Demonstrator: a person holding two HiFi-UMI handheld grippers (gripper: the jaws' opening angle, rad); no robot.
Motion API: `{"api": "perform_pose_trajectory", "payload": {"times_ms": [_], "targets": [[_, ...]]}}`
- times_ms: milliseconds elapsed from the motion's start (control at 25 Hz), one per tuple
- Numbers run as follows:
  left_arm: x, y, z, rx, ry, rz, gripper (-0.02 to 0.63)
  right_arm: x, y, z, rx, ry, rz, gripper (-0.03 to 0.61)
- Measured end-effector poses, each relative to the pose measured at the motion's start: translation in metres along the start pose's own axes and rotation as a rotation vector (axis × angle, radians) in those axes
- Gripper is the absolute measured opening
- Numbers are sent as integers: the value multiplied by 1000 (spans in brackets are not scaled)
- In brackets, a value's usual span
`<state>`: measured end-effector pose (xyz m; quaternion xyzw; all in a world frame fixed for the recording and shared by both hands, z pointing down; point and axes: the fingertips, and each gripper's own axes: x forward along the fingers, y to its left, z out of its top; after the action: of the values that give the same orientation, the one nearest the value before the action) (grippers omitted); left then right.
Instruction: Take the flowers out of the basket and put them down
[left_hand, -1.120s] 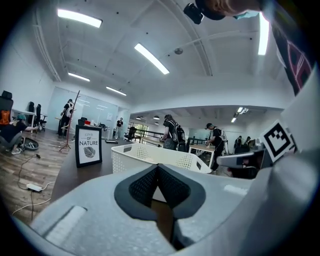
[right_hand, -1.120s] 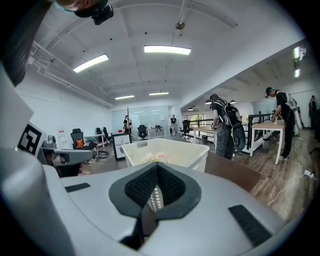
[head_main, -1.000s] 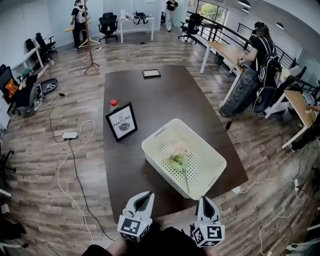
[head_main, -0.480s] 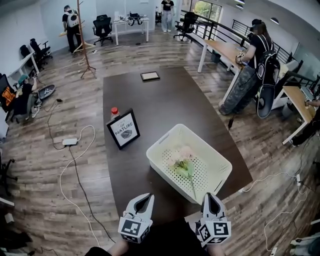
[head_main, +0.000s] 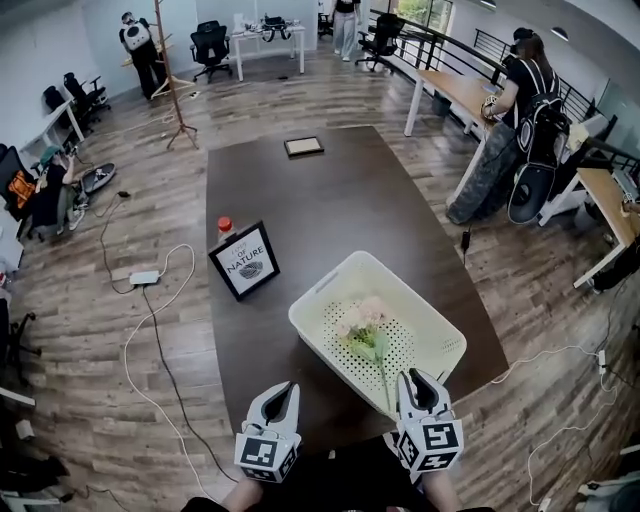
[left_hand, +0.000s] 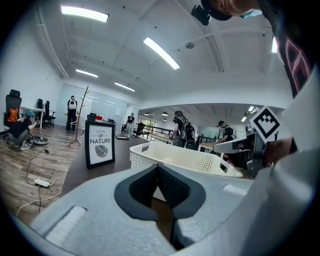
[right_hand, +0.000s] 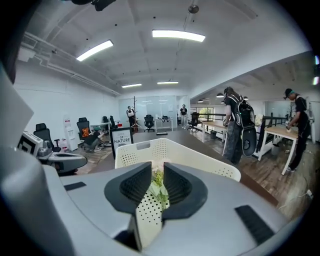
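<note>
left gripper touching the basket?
Apart. Head view shows a strip of bare table between the left gripper and the basket.

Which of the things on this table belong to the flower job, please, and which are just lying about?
Job: pink flowers with green leaves; white perforated plastic basket; dark brown table.
Lying about: black-framed "Love of Nature" sign; red-capped bottle; flat dark-framed panel.

One basket (head_main: 322, 288), one sign (head_main: 243, 261), one tablet (head_main: 303, 146), maybe two flowers (head_main: 365, 325).
</note>
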<state>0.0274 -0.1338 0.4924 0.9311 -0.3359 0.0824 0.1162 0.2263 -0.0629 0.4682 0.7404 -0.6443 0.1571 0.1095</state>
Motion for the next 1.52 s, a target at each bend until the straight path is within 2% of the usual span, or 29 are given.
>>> {"api": "perform_pose_trajectory", "payload": {"times_ms": [160, 320, 440, 560, 760, 1160, 1320, 1400, 1520], "targets": [[7, 4, 3, -13, 0, 57, 8, 29, 0, 8, -5, 51, 98, 143], [13, 5, 4, -16, 0, 106, 8, 59, 7, 9, 68, 104, 227, 160], [16, 7, 1, -19, 3, 144, 8, 82, 9, 6, 51, 151, 274, 184], [19, 11, 1, -26, 4, 180, 8, 106, 13, -7, 64, 244, 328, 206], [22, 6, 1, 17, 9, 197, 8, 123, 11, -32, 40, 336, 335, 229], [33, 15, -4, -7, 19, 239, 8, 148, 12, -62, -4, 470, 312, 302], [44, 10, -8, 30, 40, 236, 8, 155, 5, -69, -21, 499, 300, 305], [45, 8, -11, 7, 45, 236, 8, 157, 6, -74, 5, 522, 315, 314], [45, 8, -16, -14, 59, 241, 8, 163, 1, -83, -11, 550, 301, 319]]}}
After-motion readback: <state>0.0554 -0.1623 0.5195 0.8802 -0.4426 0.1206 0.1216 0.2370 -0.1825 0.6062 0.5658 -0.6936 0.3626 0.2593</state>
